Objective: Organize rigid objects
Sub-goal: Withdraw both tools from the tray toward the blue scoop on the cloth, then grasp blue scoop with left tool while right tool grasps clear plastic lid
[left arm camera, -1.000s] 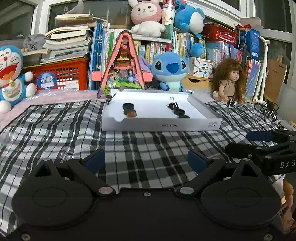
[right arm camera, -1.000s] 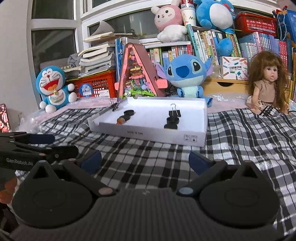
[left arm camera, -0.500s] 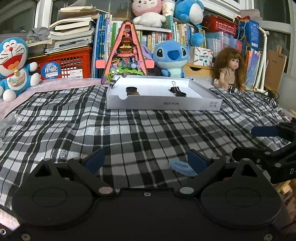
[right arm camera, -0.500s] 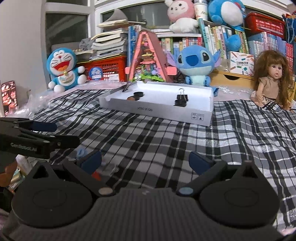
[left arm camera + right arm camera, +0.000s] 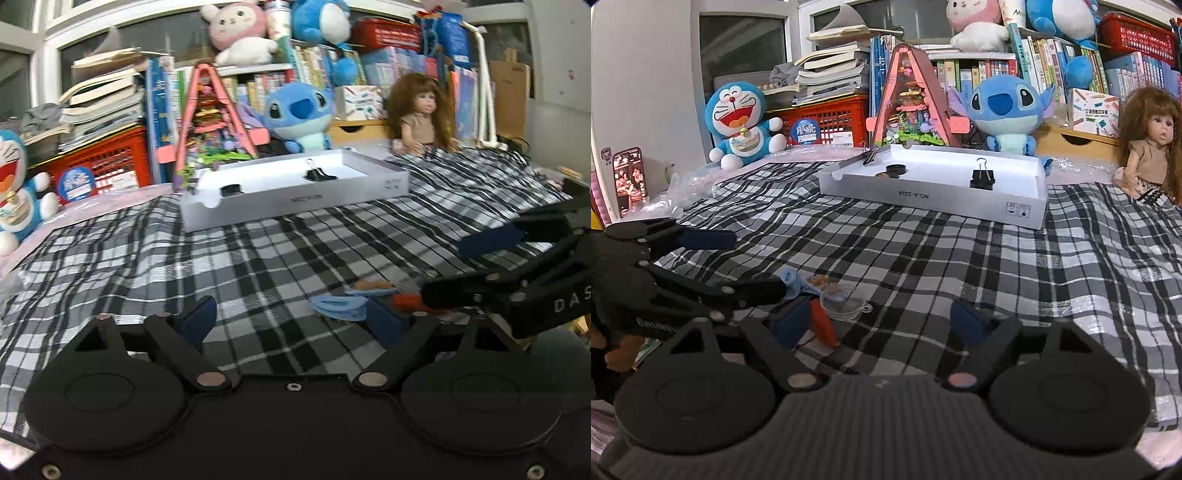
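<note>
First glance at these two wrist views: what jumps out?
The white tray mid-table on the plaid cloth, with a black binder clip inside. Behind it, a wall of toys: Doraemon plush at left, Stitch plush centre, doll at right. Up close, a small pile of blue clip, orange piece and clear plastic piece lies between the open left gripper and open right gripper.

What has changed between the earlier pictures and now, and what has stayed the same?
Both grippers pulled back from the white box and came low over the cloth's near edge, so a small pile came into view there: blue clips, an orange piece, a clear cup. The left gripper and right gripper stayed open and took nothing. The binder clip and black rings stayed in the box.
</note>
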Action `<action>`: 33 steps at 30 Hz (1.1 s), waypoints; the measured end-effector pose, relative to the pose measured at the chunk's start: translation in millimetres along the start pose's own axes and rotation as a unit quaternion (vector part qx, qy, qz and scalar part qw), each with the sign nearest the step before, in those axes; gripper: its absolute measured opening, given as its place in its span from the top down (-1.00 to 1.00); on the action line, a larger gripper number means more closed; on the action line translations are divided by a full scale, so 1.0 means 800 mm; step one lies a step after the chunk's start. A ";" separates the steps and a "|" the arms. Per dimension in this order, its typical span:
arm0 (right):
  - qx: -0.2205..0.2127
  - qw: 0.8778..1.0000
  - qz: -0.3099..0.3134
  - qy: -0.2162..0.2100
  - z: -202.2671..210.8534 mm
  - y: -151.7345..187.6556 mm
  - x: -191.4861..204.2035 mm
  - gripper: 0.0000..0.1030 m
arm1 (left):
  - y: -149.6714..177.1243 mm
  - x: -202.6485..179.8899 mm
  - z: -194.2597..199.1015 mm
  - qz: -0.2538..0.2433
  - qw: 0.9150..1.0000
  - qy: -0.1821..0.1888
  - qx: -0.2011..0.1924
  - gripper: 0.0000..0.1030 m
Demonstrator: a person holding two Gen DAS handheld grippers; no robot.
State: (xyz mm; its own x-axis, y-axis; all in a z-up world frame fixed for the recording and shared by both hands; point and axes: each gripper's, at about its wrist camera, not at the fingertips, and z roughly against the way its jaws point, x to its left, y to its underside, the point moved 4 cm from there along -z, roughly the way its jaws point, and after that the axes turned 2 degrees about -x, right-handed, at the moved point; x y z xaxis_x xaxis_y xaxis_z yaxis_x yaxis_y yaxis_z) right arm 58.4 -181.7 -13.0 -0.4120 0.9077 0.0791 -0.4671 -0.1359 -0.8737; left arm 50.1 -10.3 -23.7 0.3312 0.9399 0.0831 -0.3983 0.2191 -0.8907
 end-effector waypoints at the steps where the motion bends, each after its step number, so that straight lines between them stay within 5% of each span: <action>1: 0.000 1.000 0.001 -0.001 -0.001 0.000 0.002 -0.65 | 0.001 -0.002 -0.001 -0.001 1.000 0.006 0.002 -0.60; 7: 0.002 1.000 0.009 -0.001 -0.003 0.001 0.007 -0.54 | 0.000 -0.008 -0.013 0.007 0.999 0.031 0.009 -0.30; 17: 0.003 1.000 -0.002 -0.005 -0.004 0.000 0.005 -0.45 | -0.004 -0.004 -0.014 0.035 0.998 0.043 0.007 0.60; 33: 0.006 1.000 -0.016 0.018 -0.016 -0.005 0.007 -0.17 | -0.003 0.016 -0.019 0.048 0.999 -0.014 0.013 0.54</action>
State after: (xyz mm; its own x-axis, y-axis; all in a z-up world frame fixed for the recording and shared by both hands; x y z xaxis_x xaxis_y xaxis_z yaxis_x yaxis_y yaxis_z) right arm 67.7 -171.2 -15.4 -0.3677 0.9256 0.0896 -0.4895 -0.1108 -0.8649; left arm 68.5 -2.9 -27.2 0.2662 0.9639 0.0111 -0.4487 0.1341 -0.8836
